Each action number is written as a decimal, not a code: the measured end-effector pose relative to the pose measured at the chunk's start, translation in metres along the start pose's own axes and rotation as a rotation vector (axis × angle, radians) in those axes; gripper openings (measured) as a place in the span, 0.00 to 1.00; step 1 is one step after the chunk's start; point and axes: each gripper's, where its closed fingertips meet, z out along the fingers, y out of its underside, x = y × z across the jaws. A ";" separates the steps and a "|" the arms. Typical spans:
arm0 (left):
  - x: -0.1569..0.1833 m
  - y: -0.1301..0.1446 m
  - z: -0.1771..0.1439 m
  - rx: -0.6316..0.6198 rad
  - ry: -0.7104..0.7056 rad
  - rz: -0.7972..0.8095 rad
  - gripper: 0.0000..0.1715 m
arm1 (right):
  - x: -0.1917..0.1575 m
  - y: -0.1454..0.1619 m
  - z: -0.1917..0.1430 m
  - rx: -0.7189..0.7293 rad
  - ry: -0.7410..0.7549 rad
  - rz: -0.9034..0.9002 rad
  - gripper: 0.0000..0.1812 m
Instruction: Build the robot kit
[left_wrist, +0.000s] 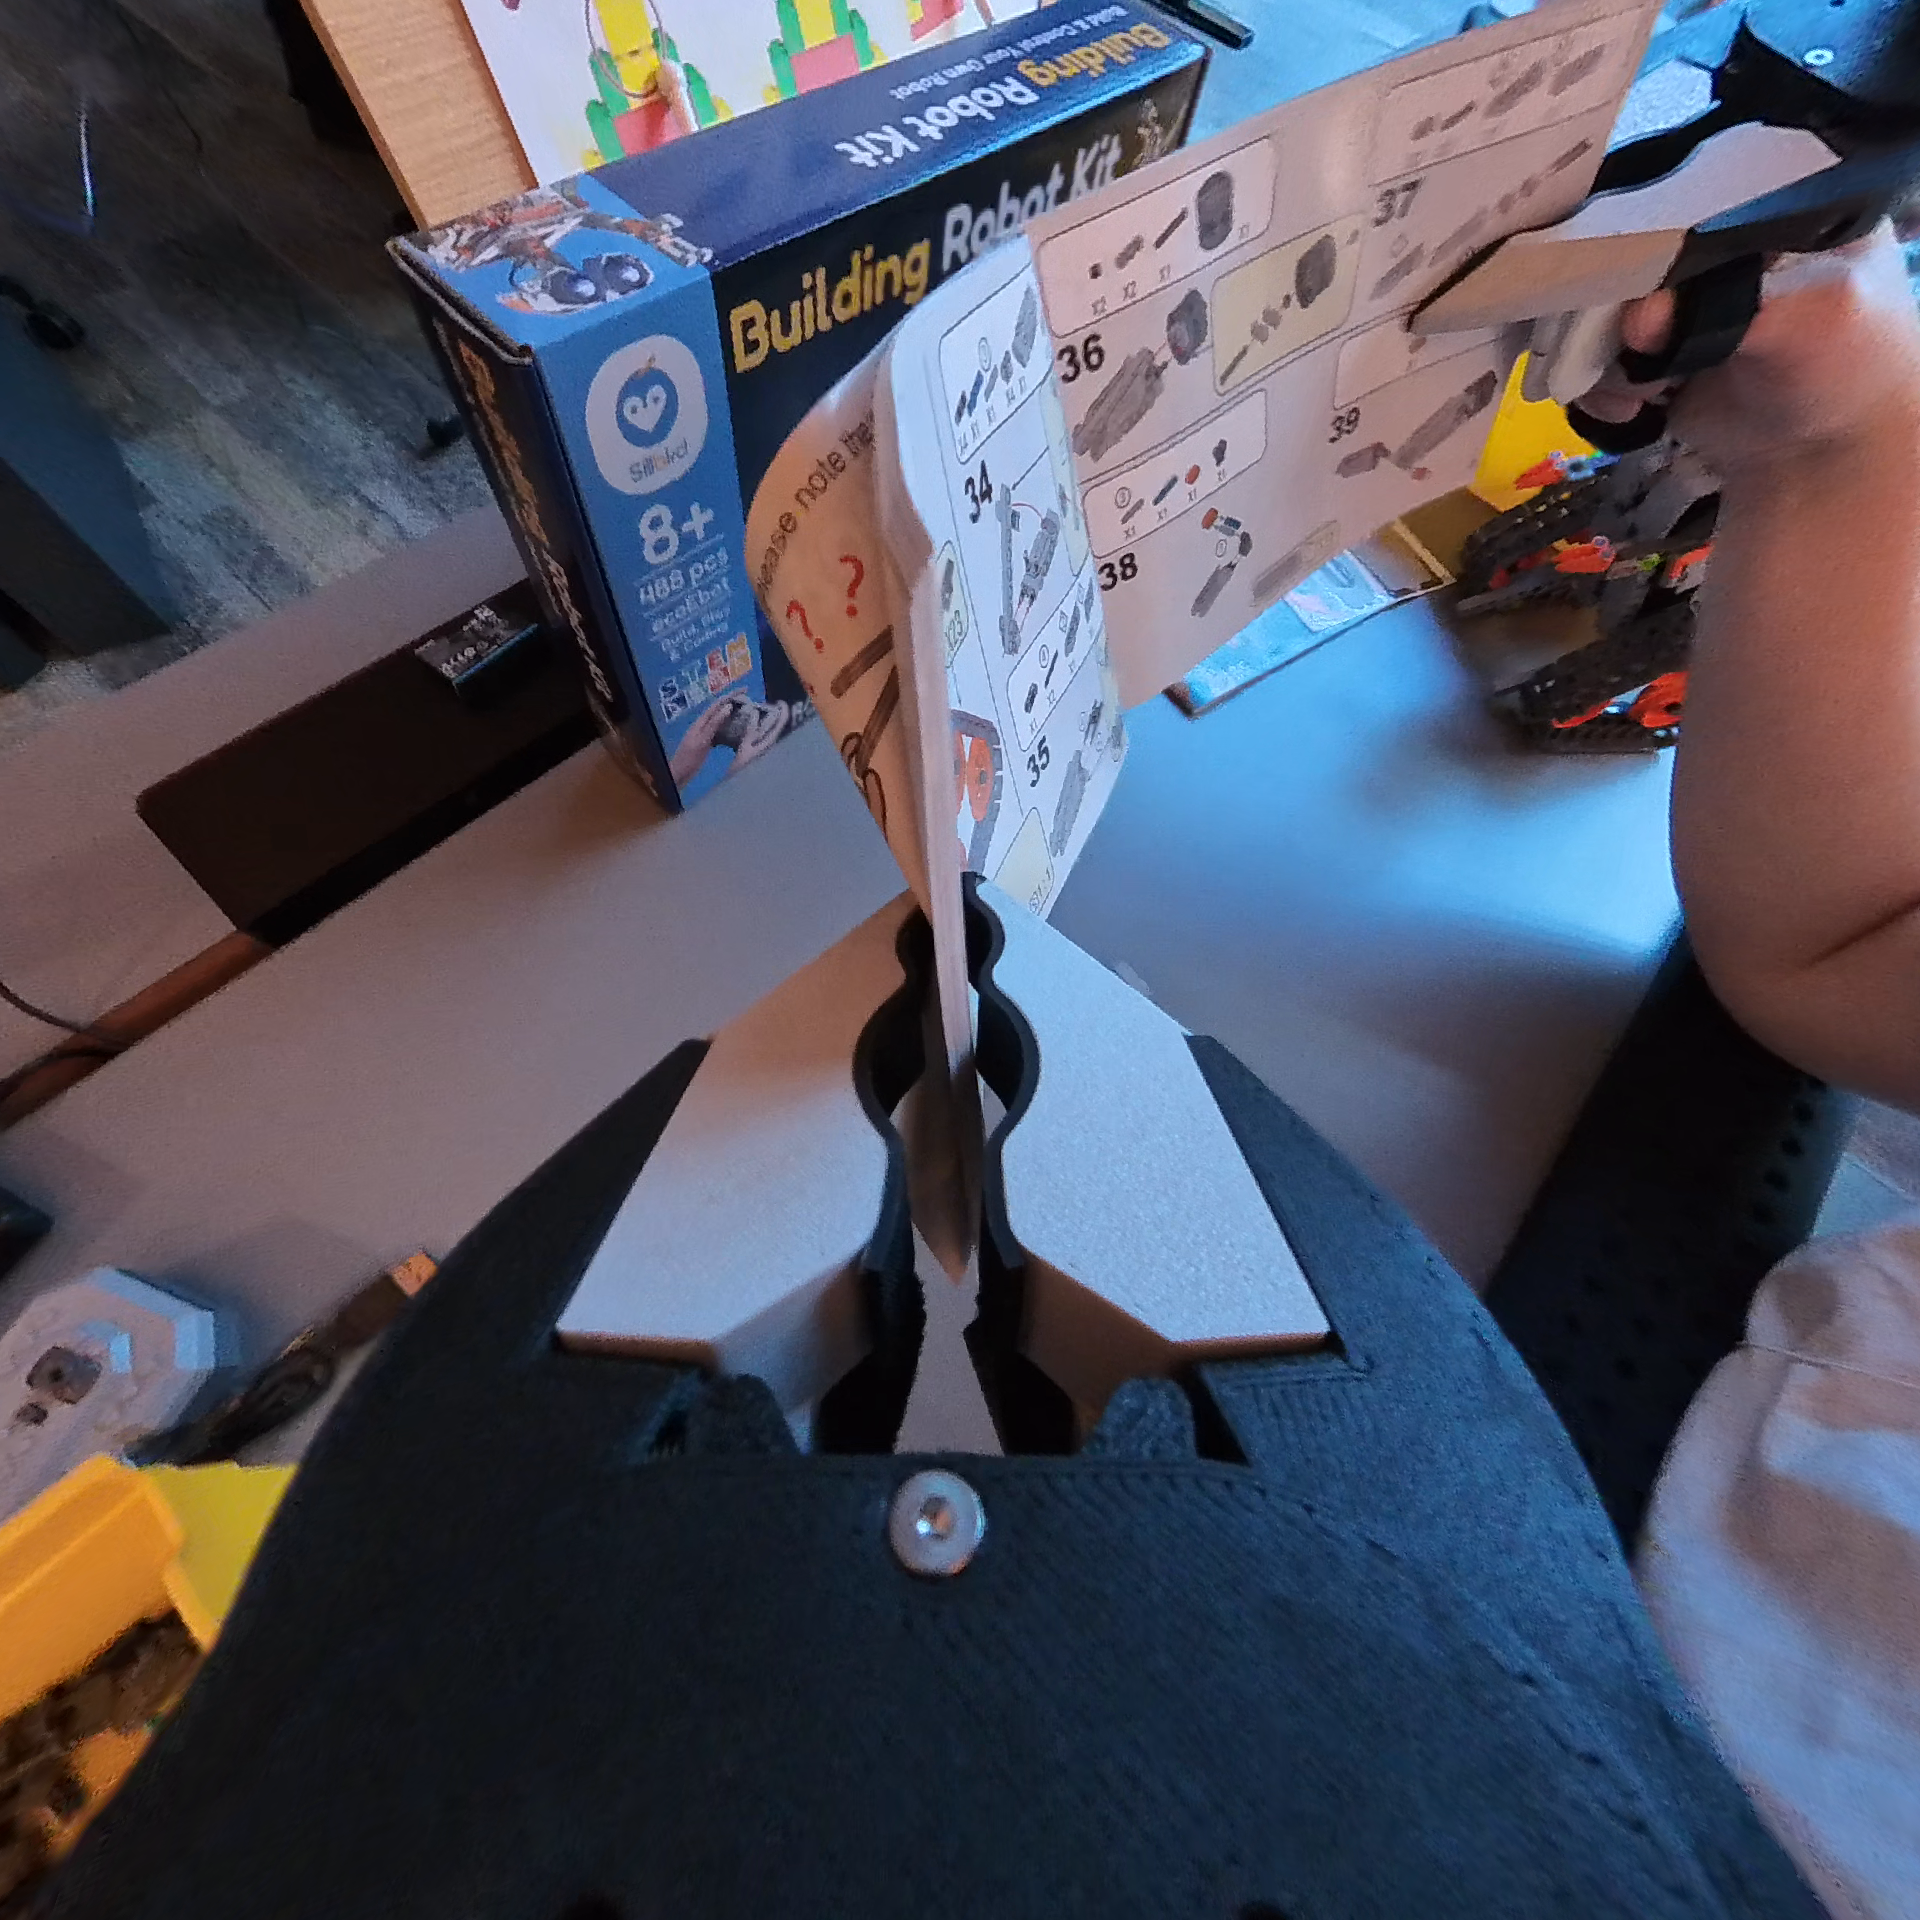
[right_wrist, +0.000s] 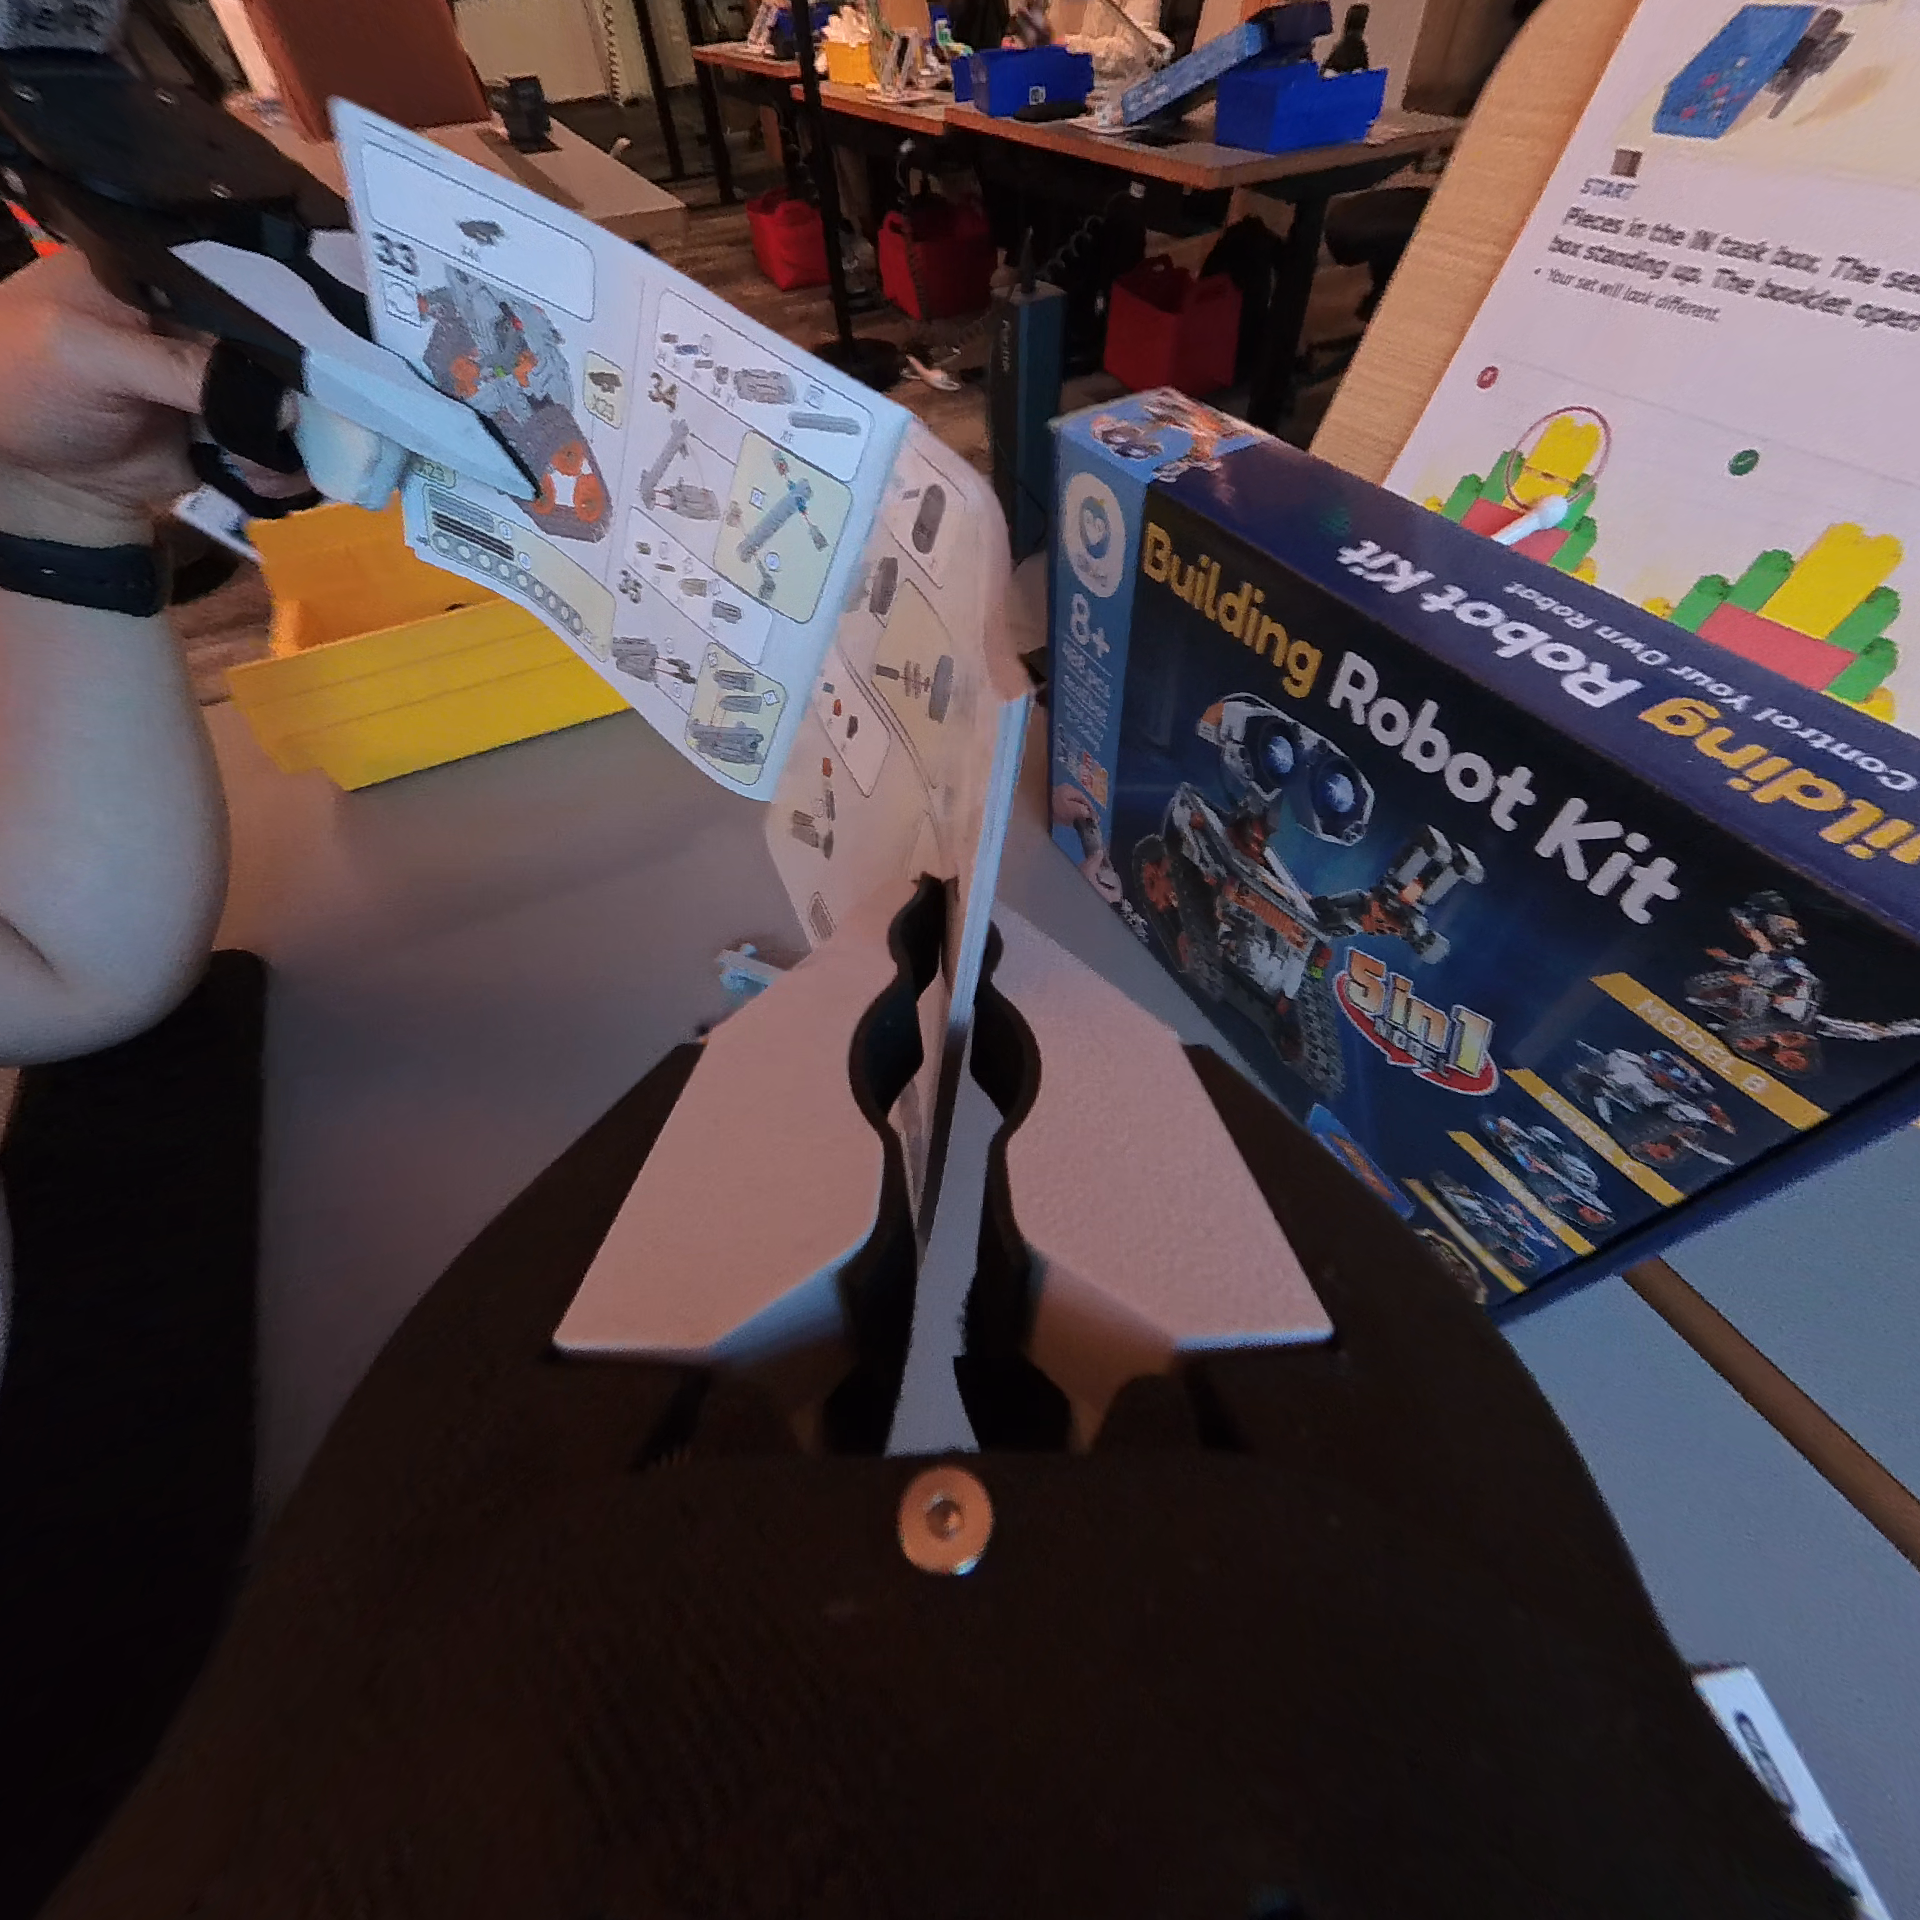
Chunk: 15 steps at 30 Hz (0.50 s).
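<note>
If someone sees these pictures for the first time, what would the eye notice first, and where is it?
First, the open instruction booklet, held up in the air above the grey table: the left gripper is shut on one side, the right gripper on the other. Just behind it stands a dark blue kit box with a toy robot pictured on it. A yellow bin sits on the table behind the left gripper.

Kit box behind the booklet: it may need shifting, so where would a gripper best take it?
Probably across its thin depth at the blue end, from the person's left: the kit box stands on its long edge, that end is free, a board stands close behind. Both the left gripper and the right gripper are shut on the booklet.
</note>
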 end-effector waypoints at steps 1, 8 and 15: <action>-0.002 -0.001 0.004 0.006 0.002 0.030 0.00 | 0.006 0.004 0.003 -0.005 0.018 -0.002 0.01; -0.049 0.021 0.070 -0.055 -0.010 0.012 0.00 | 0.042 0.048 0.031 -0.072 0.055 0.091 0.01; -0.060 0.023 0.084 -0.017 -0.008 -0.015 0.00 | 0.055 0.059 0.039 -0.035 0.058 0.118 0.01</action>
